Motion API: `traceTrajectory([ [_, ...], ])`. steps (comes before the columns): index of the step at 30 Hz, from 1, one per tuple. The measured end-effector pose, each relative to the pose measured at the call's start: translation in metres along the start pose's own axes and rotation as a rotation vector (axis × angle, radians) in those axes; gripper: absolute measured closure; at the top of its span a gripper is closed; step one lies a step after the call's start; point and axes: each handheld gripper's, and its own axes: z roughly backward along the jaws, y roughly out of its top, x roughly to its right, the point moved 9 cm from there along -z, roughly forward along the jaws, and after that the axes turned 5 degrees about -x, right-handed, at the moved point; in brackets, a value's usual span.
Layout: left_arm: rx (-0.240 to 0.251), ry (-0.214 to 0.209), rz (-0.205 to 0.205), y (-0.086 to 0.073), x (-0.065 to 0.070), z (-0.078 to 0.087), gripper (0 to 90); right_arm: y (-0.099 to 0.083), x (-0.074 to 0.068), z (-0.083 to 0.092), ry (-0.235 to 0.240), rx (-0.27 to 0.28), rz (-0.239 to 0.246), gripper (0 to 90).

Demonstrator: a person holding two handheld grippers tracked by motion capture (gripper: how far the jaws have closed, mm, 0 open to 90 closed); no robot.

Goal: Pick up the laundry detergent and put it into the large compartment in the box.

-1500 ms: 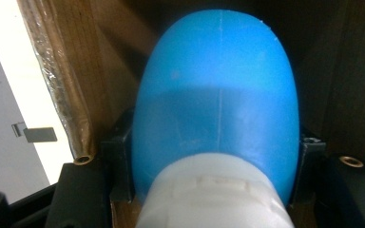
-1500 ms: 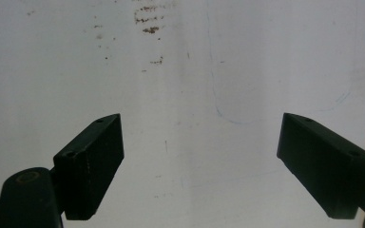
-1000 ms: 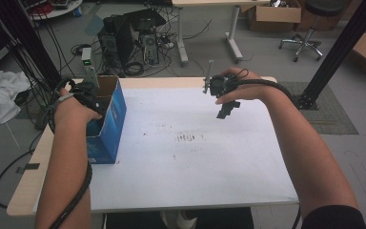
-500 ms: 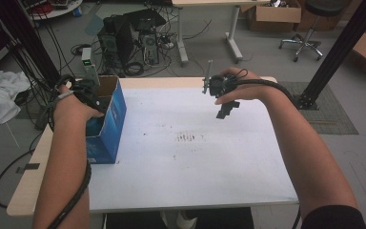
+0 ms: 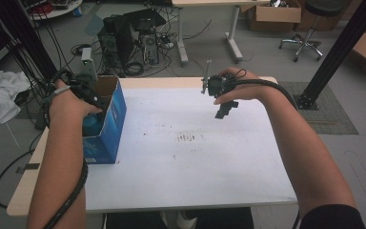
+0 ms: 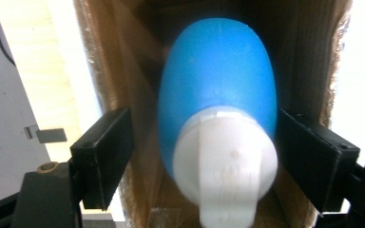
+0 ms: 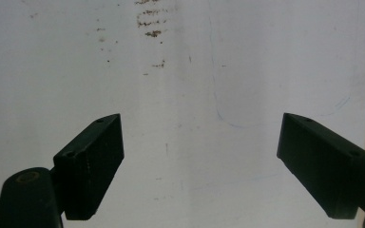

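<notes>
Just been opening around blue bottle (image 6: 218,90) inside cardboard box (image 5: 106,119), left gripper (image 6: 202,156) jaws free; widen fully, lift straight; right gripper (image 7: 199,161) wide, empty.

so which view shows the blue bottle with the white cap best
The left gripper view: the blue plastic bottle with the white cap sits large, inside the cardboard box. The high view catches a blue sliver behind the hand. The right gripper view looks at table.
</notes>
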Motion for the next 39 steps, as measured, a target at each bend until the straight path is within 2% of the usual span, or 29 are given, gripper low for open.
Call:
traceTrajectory([
  [17, 0.033, 0.002, -0.025, -0.003, 0.002, 0.025, 16.2, 0.000, 0.001, 0.003, -0.005, 0.006, 0.001, 15.7],
  [22, 0.022, 0.007, -0.042, -0.005, 0.002, 0.035, 15.8, -0.001, 0.000, 0.004, -0.003, 0.005, 0.000, 15.7],
  [30, 0.063, 0.017, -0.068, -0.006, 0.003, 0.059, 12.2, -0.002, 0.001, 0.004, -0.001, 0.004, -0.003, 15.7],
  [39, 0.077, 0.013, -0.081, -0.010, 0.002, 0.069, 9.4, -0.003, 0.000, 0.003, -0.001, 0.003, -0.002, 15.7],
])
